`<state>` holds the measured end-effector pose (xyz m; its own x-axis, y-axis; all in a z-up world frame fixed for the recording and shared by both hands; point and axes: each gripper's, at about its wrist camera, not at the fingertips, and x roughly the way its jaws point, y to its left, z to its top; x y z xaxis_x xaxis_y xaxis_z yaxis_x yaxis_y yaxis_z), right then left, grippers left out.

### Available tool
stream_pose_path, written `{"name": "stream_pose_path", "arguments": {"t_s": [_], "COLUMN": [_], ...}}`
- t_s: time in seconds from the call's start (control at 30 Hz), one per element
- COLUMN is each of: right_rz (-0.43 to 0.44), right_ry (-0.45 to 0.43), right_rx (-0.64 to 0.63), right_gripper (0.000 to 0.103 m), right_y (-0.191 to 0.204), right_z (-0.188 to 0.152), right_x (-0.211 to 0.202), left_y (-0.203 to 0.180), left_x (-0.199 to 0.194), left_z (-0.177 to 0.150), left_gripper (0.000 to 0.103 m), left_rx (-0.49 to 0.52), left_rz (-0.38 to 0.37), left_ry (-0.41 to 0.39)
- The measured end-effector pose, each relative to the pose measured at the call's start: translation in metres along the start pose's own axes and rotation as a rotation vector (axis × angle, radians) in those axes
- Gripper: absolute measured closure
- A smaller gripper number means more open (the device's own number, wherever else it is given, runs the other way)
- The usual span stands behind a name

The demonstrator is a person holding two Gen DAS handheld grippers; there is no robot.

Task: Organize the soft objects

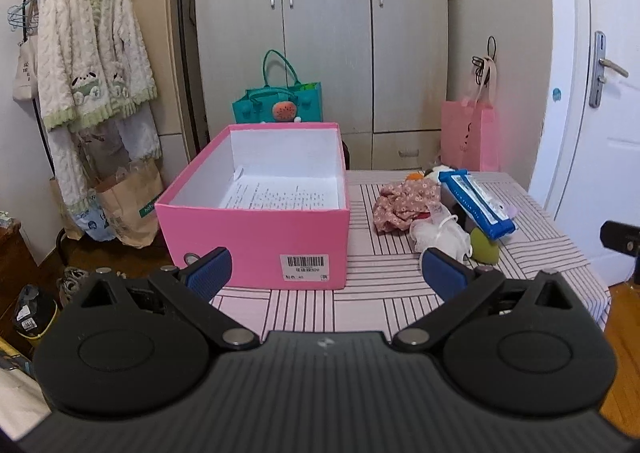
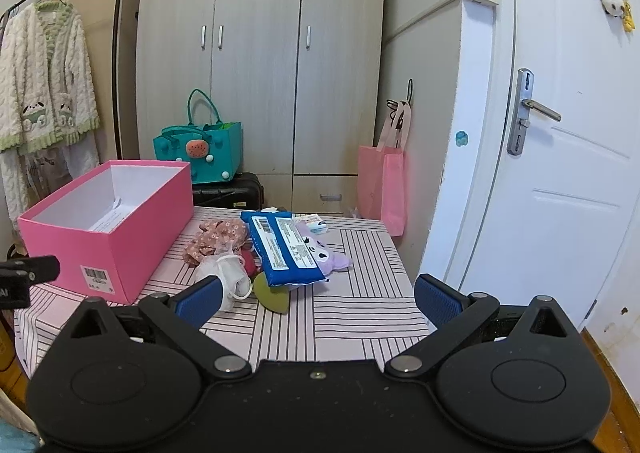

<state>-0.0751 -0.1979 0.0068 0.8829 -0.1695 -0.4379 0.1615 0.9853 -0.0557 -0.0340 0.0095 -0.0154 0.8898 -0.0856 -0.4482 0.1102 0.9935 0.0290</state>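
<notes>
Status: my left gripper (image 1: 326,273) has its jaws spread wide and holds nothing; my right gripper (image 2: 318,299) is likewise spread wide and empty. Both hang short of the table (image 2: 352,317), touching nothing.

Location of task items: the soft objects form one heap. From the left jaws the heap lies ahead and right of the right pad; from the right jaws it lies ahead, toward the left pad. The pink box (image 1: 256,229) stands ahead of the left jaws, its near wall spanning the gap, uncovered, with only a printed sheet inside.

Hazards, as I judge them:
1. The blue wipes pack (image 2: 286,249) rests on top of other items. Pulling anything from beneath it would likely tip or slide it.
2. The white mesh pouch (image 2: 226,277) has loose loops; a pad could snag one and drag neighbours along.
3. The floral cloth (image 2: 212,241) is limp; a shallow pinch may slip off, or gather a second item.
4. The green rounded item (image 2: 272,295) sits near the front edge and could be nudged off the table.
5. The light box may shift if struck during a drop.

Count:
- Box: one.
- Wipes pack: one.
- Floral cloth: one.
- Mesh pouch: one.
- Green item: one.
- Purple plush (image 2: 328,257): one.
- Further items behind the pack: partly hidden; number not determinable.
</notes>
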Motion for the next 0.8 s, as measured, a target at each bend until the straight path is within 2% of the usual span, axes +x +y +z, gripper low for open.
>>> {"name": "stream_pose_path", "arguments": {"t_s": [0.53,0.8], "right_rz": [0.016,0.004], "right_ry": [0.01,0.008], "right_rx": [-0.015,0.001], "right_gripper": [0.0,0.0], "right_y": [0.0088,0.0009], "right_z": [0.001,0.0017], "right_x": [0.0029,0.0029], "left_y": [0.0036,0.0059], "left_x": [-0.0031,0.0003], "left_z": [-0.0032,-0.0032], "left_gripper": [0.001,0.001], "left_rx": [-0.019,-0.033], "left_rz": [0.006,0.004], "left_ry": [-0.024,-0.016]}}
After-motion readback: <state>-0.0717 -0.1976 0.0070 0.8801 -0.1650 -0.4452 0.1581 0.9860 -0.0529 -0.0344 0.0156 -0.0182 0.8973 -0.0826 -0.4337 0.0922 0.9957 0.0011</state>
